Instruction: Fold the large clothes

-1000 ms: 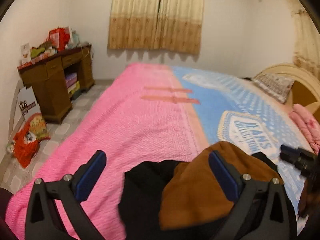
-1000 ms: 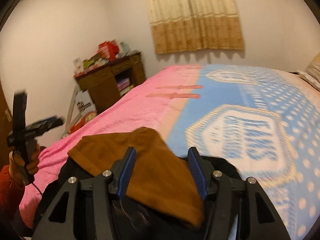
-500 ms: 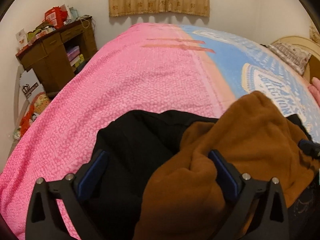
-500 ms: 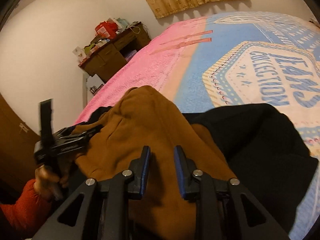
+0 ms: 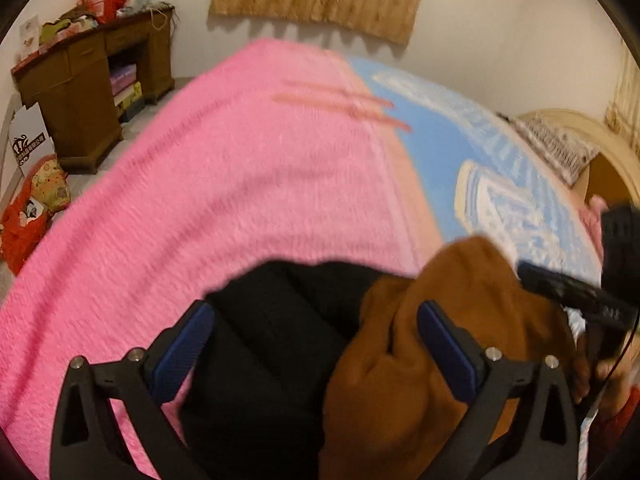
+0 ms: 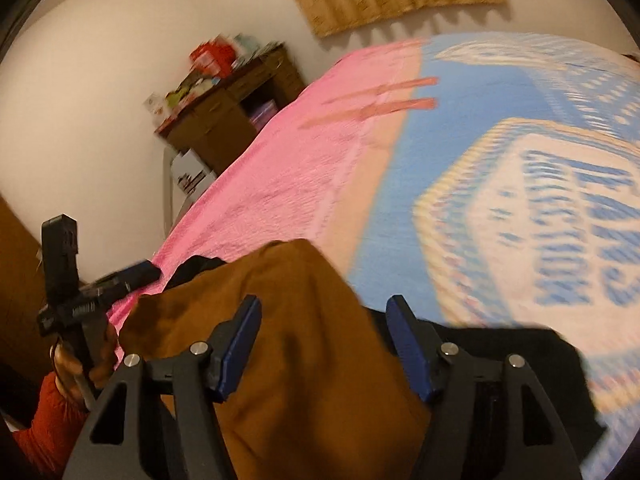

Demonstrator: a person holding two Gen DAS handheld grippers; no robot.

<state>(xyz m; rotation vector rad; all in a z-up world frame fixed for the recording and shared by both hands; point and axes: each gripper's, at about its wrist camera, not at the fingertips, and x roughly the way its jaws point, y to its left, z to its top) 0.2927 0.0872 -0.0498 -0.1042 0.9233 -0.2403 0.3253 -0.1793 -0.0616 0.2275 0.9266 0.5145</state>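
From your left wrist, your left gripper (image 5: 316, 344) stands wide open, holding nothing, over the black garment with brown fleece lining (image 5: 280, 344) on the pink-and-blue bedspread (image 5: 240, 184); from your right wrist, your right gripper (image 6: 324, 344) is opening above the brown fleece, its fingers (image 6: 240, 344) clear.

left gripper (image 5: 316, 344): jaws wide apart over garment | black-and-brown garment (image 5: 400, 360): bunched at bed's near edge | bed (image 5: 240, 184): pink and blue cover | desk (image 5: 80, 80): left of bed
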